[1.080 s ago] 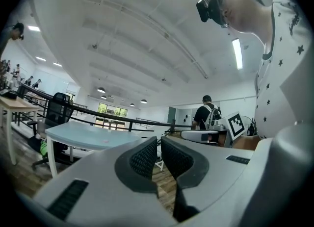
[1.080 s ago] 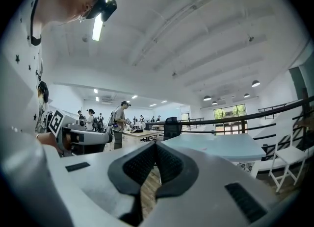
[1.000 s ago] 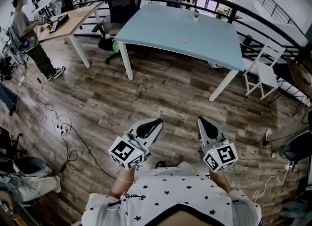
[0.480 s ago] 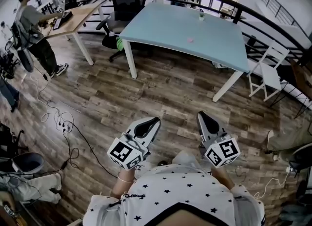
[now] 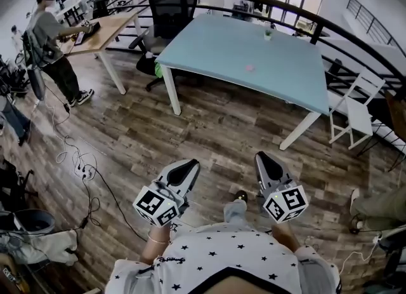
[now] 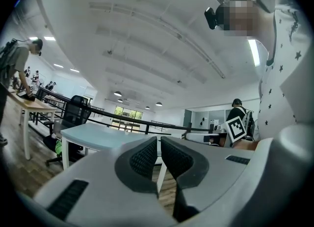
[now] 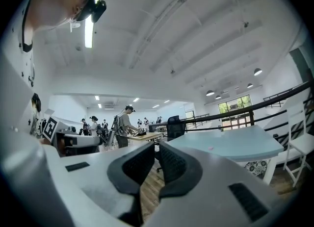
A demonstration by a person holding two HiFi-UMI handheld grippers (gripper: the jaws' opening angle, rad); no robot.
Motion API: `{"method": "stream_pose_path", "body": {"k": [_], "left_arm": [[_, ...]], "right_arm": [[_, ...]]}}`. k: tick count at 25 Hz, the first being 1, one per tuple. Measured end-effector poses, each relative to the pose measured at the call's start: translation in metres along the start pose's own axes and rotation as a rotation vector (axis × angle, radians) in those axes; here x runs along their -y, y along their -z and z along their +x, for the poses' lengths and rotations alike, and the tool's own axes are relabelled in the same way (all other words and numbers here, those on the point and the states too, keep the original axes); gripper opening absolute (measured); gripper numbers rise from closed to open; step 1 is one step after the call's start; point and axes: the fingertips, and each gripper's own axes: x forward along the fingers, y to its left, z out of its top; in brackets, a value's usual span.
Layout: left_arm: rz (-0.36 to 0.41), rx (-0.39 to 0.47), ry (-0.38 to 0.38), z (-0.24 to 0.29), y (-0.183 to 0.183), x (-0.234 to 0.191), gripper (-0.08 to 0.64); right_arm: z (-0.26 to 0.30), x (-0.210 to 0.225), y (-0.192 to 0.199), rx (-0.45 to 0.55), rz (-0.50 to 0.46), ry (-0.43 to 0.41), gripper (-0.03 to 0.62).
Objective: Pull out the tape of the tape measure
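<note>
Though beyond right gripper [image 5: 263,157] — pink speck [image 5: 249,68]

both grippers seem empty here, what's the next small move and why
Probably step closer to the light blue table. The left gripper and right gripper are both shut on nothing, above the wooden floor, well short of it. What to grasp isn't clear yet: the small pink object on its top is too small to identify.

No words, numbers, brands or signs can be read in any view.
</note>
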Motion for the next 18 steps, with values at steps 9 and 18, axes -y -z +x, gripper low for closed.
{"method": "stream_pose_path", "body": {"k": [9,18], "left_arm": [[-0.017,0.008,-0.056,0.083,-0.007,-0.019,0.046],[-0.017,-0.008,-0.061,0.168,-0.014,-0.027,0.046]], "right_arm": [[0.040,0.095,-0.007,-0.008,0.021,-0.007,0.025],[0.067,0.179,-0.015,-0.035,0.041,0.006,0.035]]}}
